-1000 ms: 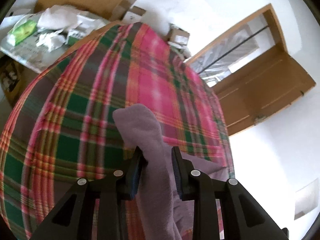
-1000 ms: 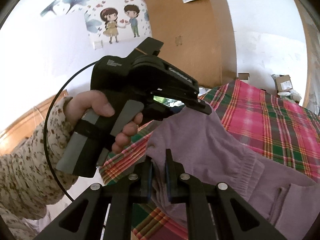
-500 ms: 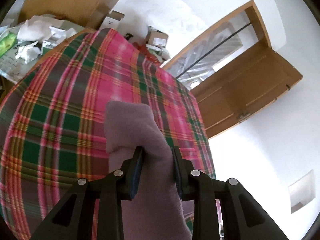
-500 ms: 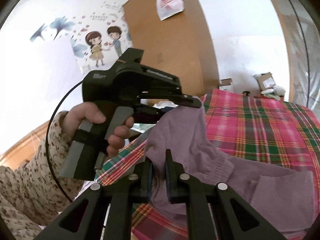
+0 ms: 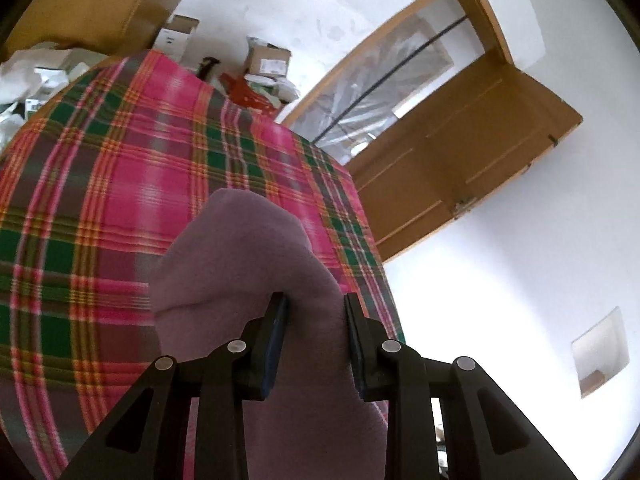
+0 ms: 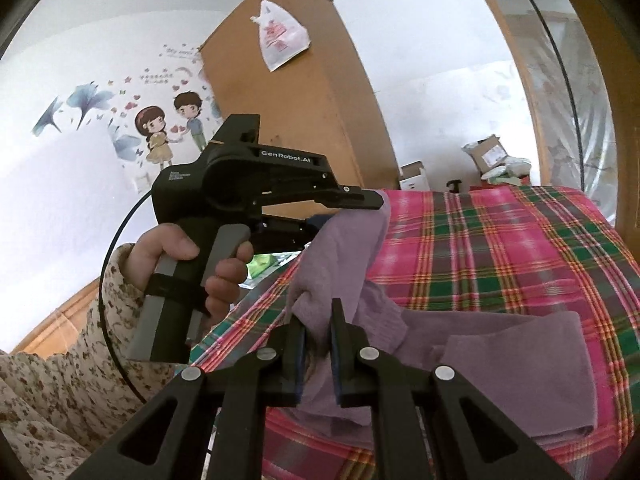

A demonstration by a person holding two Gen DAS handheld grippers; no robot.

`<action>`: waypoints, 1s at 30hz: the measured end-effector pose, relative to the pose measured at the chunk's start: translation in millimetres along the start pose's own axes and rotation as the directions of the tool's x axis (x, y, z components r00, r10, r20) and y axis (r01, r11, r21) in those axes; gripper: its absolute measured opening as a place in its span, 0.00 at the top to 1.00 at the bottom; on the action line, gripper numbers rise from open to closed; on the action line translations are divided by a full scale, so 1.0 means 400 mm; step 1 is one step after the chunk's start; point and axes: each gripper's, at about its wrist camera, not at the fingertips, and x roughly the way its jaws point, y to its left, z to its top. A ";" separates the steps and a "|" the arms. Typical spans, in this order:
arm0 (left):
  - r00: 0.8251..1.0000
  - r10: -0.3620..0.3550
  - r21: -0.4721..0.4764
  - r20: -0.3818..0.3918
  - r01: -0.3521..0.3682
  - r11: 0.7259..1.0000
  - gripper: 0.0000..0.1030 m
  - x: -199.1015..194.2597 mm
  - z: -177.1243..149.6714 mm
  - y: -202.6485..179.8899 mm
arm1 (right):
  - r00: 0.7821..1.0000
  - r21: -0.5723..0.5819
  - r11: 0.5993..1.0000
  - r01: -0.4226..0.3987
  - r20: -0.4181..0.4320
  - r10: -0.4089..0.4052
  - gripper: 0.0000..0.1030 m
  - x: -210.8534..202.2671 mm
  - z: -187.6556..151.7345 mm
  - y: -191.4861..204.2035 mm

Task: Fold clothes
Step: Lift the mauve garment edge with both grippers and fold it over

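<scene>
While left claw pinches purple garment, right claw grips it.

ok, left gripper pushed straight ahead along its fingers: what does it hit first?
The purple garment it already grips, bunched up in front of the left gripper. Past that fold, the line runs to the plaid bedspread, though fisheye depth makes the contact spot uncertain.
</scene>
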 end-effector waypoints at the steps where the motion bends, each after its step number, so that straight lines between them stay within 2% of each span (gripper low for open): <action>1: 1.000 -0.005 0.000 -0.005 0.005 1.000 0.72 0.009 0.000 -0.005 | 1.000 0.005 1.000 0.006 0.004 -0.006 0.90 -0.006 0.001 -0.007; 14: 0.997 -0.041 0.046 -0.058 0.044 0.998 0.72 0.141 0.022 -0.088 | 0.994 0.083 0.992 0.093 0.048 -0.098 0.90 -0.066 0.012 -0.110; 22: 0.987 -0.090 0.051 -0.136 0.097 0.994 0.72 0.262 0.008 -0.130 | 0.976 0.151 0.967 0.207 0.034 -0.214 0.90 -0.090 0.003 -0.207; 30: 0.989 -0.087 0.096 -0.123 0.099 0.990 0.72 0.254 -0.017 -0.135 | 0.954 0.220 0.930 0.294 -0.005 -0.301 0.90 -0.113 -0.030 -0.298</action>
